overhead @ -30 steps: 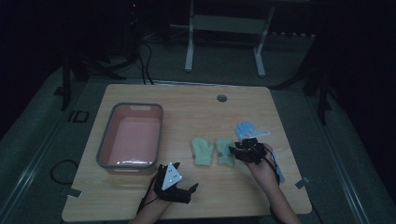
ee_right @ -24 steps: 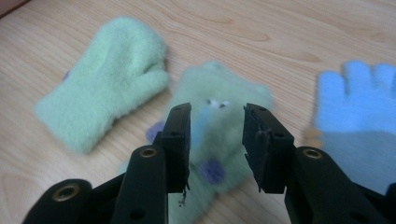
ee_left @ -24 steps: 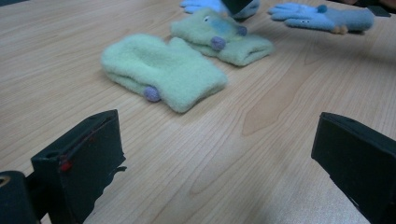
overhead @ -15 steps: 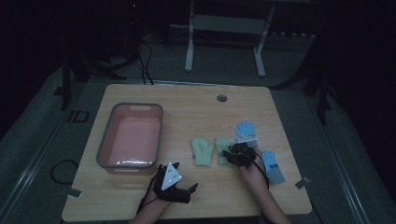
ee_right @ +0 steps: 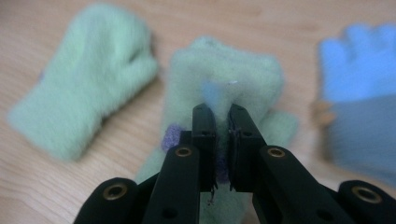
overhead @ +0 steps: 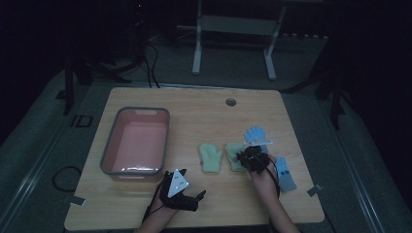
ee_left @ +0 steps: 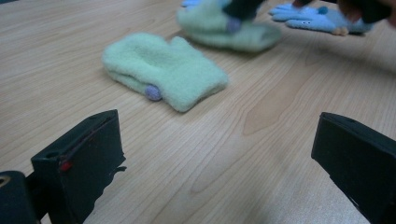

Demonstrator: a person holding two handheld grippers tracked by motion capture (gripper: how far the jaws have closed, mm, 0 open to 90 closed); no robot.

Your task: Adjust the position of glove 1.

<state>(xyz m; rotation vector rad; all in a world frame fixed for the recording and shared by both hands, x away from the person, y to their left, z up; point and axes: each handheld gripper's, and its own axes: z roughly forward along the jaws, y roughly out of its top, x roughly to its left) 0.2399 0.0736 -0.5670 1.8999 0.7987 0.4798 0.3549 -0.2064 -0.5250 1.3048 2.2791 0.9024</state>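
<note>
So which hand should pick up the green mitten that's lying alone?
Probably the left. The left tool is open, holds nothing, and faces that green mitten. The right tool is shut on the other green mitten.

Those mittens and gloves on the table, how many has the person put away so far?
None yet: the pink bin looks empty. In hand: the right gripper is shut on one green mitten. Left: the other green mitten, two blue gloves. The left gripper rests open.
</note>
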